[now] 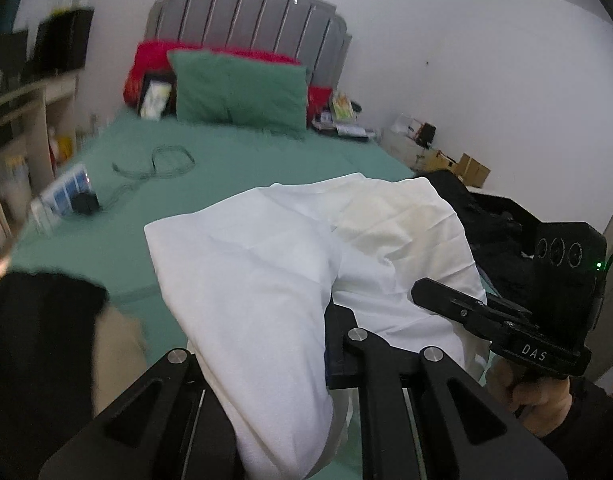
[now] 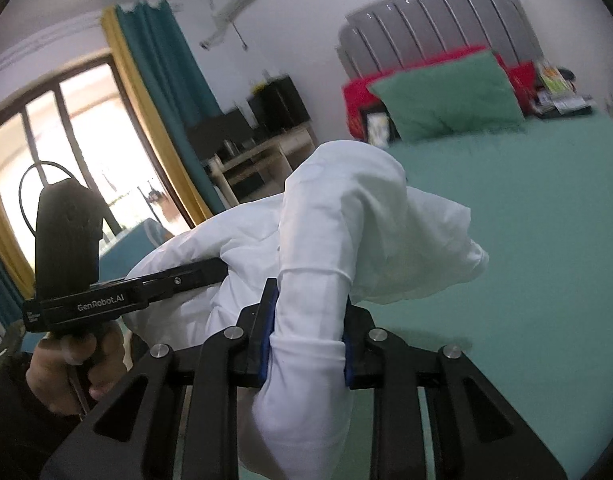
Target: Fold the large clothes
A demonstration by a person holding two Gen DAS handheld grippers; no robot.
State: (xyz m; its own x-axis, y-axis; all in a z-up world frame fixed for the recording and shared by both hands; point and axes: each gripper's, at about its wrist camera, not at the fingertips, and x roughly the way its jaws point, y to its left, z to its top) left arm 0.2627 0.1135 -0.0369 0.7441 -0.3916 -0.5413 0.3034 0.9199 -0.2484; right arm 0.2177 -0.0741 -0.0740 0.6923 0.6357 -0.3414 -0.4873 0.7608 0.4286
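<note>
Window (image 2: 46, 152) behind, perhaps; right-wrist view only.

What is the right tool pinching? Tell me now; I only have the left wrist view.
Observer: The right tool is clamped on a sleeve-like tube of the white cloth, squeezed between its blue pads.
Operator: Report where the cloth goes past that grip.
Observer: It bunches up ahead of the tool. Its far end appears lifted off the green bed, not lying flat.
Operator: Describe the left tool from that side.
Observer: The left tool has its tips buried in the cloth's left edge, and there is a bright window behind it.
</note>
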